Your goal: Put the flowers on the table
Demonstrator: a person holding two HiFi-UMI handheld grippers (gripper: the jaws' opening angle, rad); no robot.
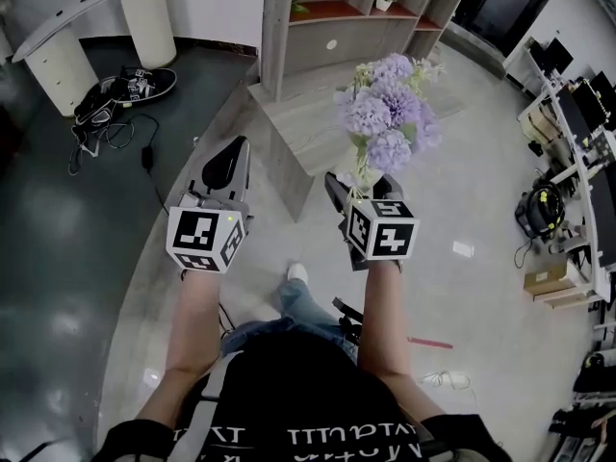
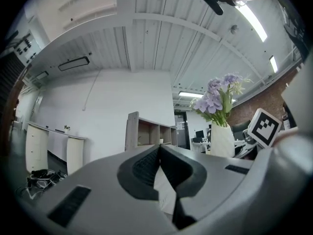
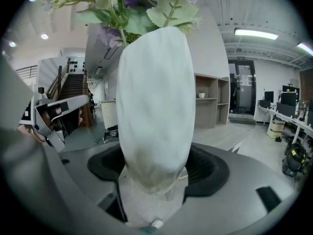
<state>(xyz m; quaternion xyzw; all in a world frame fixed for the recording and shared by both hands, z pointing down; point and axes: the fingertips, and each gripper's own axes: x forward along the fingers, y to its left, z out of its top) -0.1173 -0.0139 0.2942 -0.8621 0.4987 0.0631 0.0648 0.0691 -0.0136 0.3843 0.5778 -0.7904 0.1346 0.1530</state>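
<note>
Right now, R gripper is clamped on the lower body of the white vase w/ purple flowers, held upright above the floor at approx 1 o'clock in the head view. L gripper, at 11 o'clock, has its jaws pressed together w/ nothing btwn them. The grey shelf unit and low grey table sit at 12 o'clock, beyond both grippers.

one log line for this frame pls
phase: carry | right gripper: shut on vase, upright, purple flowers in it | left gripper: shut, empty | vase: in the air, not set down
</note>
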